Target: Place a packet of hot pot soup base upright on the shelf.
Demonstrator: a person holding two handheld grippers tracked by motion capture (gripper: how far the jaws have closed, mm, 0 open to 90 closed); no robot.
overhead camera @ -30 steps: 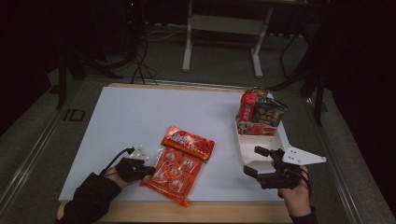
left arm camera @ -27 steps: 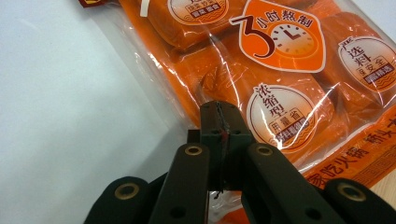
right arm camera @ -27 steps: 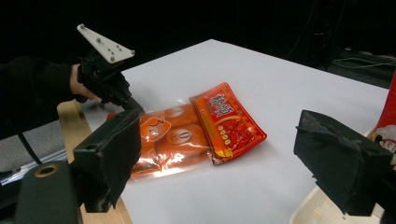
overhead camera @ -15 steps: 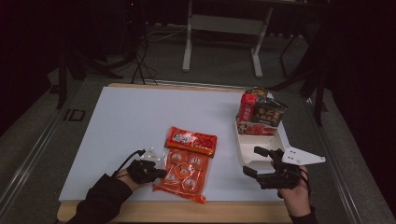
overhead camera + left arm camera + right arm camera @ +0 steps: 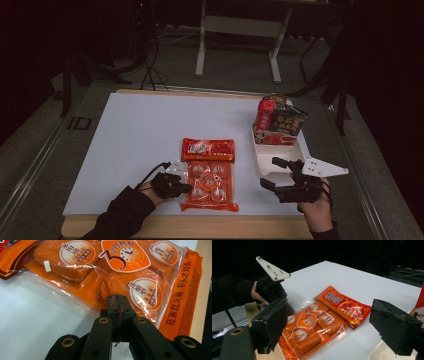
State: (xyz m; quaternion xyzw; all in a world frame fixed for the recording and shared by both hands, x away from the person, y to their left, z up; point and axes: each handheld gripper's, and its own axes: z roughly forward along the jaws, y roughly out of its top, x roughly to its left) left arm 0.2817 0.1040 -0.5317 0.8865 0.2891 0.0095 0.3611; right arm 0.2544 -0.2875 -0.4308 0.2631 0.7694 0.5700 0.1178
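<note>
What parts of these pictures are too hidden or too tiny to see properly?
- Orange packet: the left gripper view's edges cut off its top and left end.
- Packet edge under the shut left hand-held gripper: its jaws cover it, so a pinch cannot be told.
- Snack packs in the white tray: high view, print too small and dim.
</note>
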